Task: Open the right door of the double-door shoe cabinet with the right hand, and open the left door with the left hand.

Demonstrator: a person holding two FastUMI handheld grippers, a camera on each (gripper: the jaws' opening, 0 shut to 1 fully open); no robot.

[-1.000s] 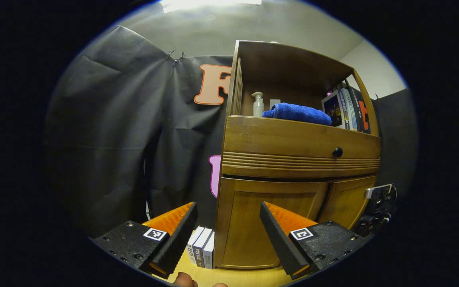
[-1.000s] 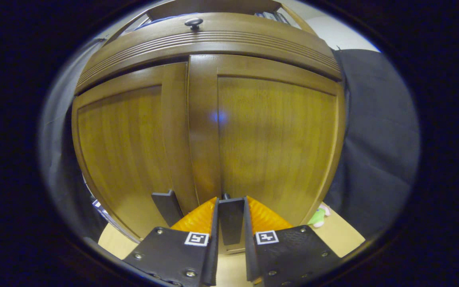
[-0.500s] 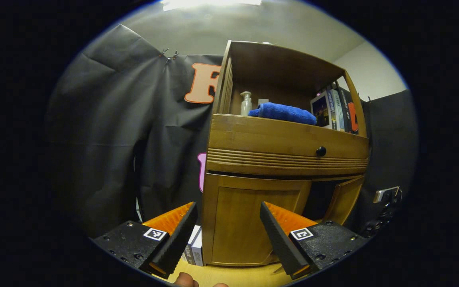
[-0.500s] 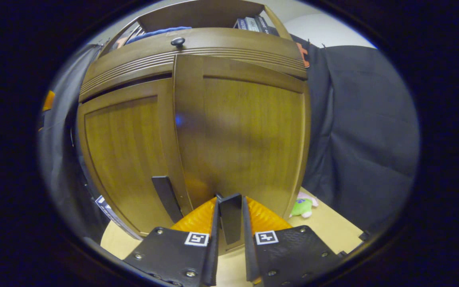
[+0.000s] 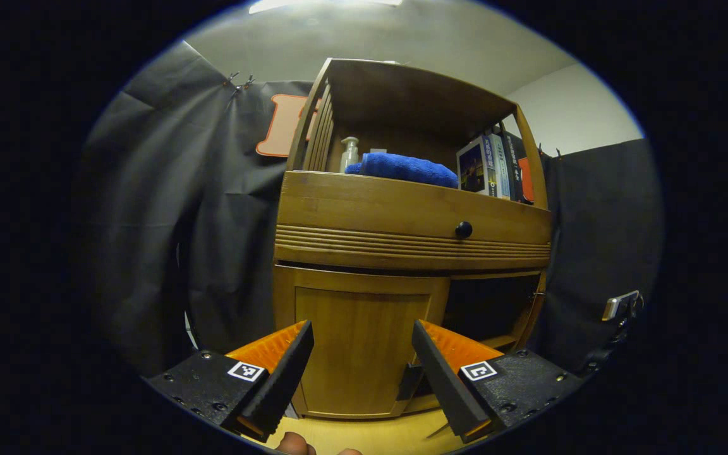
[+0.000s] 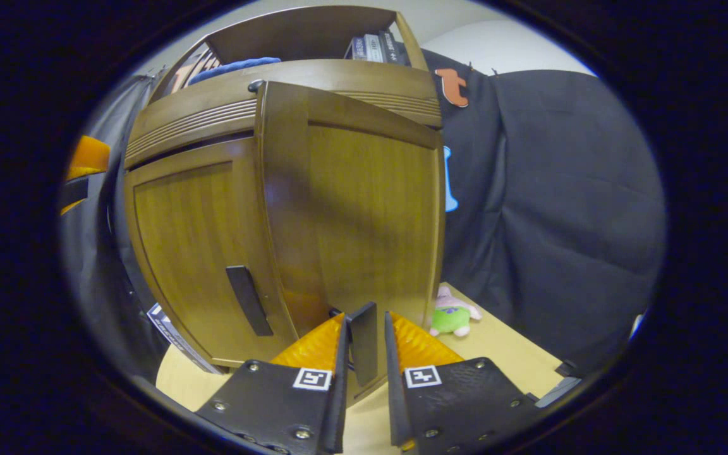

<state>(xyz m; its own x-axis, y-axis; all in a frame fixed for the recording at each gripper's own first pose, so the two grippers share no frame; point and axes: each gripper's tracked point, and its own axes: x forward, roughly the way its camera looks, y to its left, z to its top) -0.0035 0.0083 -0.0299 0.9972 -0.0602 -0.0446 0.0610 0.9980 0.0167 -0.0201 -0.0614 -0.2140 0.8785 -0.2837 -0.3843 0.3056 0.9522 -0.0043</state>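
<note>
The wooden shoe cabinet (image 5: 402,208) stands on a light tabletop. In the right gripper view, my right gripper (image 6: 364,325) is shut on the dark bar handle (image 6: 364,344) of the right door (image 6: 364,208), which is swung well out from the front. The left door (image 6: 187,246) is closed, its own handle (image 6: 249,300) untouched. In the left gripper view, my left gripper (image 5: 361,366) is open a short way in front of the closed left door (image 5: 364,341). The dark open right compartment (image 5: 487,303) shows beside it.
A drawer with a black knob (image 5: 463,229) sits above the doors. The top shelf holds a blue towel (image 5: 402,167), a pump bottle (image 5: 349,153) and books (image 5: 490,167). A small plush toy (image 6: 454,313) lies right of the cabinet, and books (image 6: 171,328) stand to its left.
The right door has swung from closed to well open, with my right gripper still shut on its handle. My left gripper has come round to face the left door, still open.
</note>
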